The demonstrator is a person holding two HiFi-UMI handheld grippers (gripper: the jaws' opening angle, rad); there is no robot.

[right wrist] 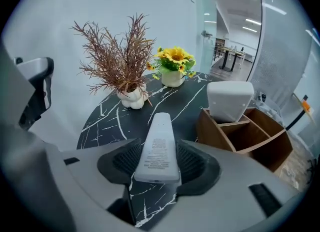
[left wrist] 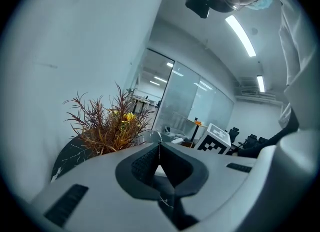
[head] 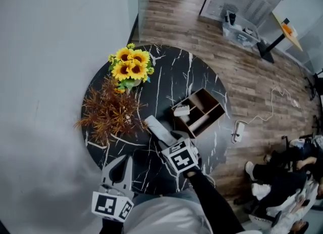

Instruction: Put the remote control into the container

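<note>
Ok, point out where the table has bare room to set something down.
Bare marble lies on the table between the sunflowers and the container, and along the near edge, on the person's side of the remote. The left side is crowded by the dried plant. In the container, a white box fills one compartment; those beside it look empty.

white box (right wrist: pixel 229 99) fills one container (right wrist: pixel 265 146) compartment; the rest stand free.
</note>
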